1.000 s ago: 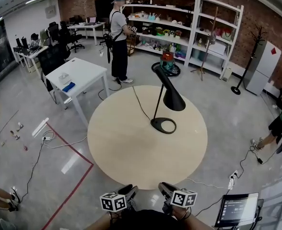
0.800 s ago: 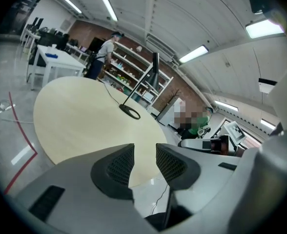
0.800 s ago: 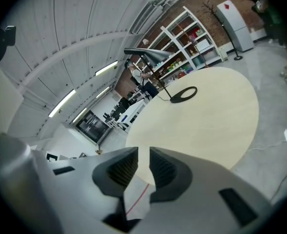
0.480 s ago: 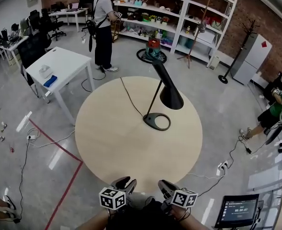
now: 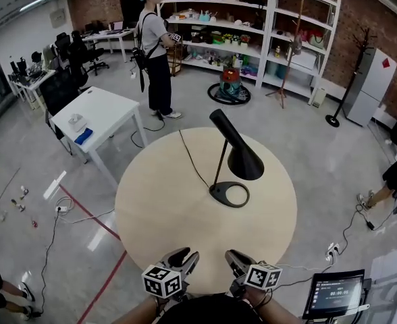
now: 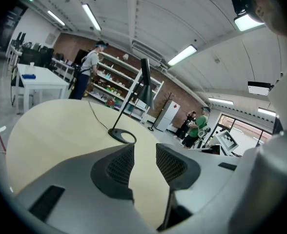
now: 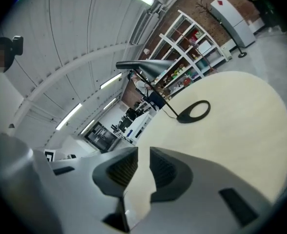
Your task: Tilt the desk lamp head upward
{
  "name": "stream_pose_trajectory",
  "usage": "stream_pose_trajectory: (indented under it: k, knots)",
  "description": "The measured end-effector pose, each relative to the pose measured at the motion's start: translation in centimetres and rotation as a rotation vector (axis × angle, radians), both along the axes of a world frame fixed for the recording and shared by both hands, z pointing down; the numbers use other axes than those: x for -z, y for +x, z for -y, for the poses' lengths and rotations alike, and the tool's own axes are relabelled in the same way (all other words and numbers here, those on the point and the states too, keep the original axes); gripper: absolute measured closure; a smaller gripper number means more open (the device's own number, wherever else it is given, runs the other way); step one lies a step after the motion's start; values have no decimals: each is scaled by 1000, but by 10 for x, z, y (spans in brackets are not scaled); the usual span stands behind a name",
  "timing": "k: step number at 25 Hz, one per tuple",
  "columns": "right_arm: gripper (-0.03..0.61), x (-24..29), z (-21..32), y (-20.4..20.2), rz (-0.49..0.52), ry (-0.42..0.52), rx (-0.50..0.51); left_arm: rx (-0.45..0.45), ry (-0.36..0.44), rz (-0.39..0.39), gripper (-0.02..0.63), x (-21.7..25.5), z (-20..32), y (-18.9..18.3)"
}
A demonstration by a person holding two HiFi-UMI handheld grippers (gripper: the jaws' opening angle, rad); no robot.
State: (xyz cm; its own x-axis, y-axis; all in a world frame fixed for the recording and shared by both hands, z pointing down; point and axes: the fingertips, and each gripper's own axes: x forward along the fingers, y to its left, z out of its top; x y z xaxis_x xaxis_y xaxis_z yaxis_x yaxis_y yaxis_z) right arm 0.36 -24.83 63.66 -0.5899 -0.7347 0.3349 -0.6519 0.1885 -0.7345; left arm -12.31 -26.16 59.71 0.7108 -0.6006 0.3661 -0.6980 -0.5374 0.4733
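The black desk lamp (image 5: 239,155), with its cone shade and ring base, stands just right of centre on the round pale wooden table (image 5: 178,228), shade angled down to the right. Its black cord (image 5: 189,158) runs off the far edge. At the near edge, well apart from it, the left gripper (image 5: 183,258) and right gripper (image 5: 240,260) have jaws slightly parted, empty.
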Motion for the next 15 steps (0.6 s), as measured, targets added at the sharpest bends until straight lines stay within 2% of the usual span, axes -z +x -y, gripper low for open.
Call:
stream_pose_trajectory:
  k: [5, 11, 15]
  knots:
    - [505, 10, 42, 7, -29, 84, 87, 55, 116, 12, 469, 33, 41, 12]
    - [503, 37, 92, 21, 24, 179, 101, 79, 229, 48, 469, 78, 81, 28]
    - [503, 64, 126, 31, 55, 262, 93, 85, 331, 83, 469, 120, 111, 40]
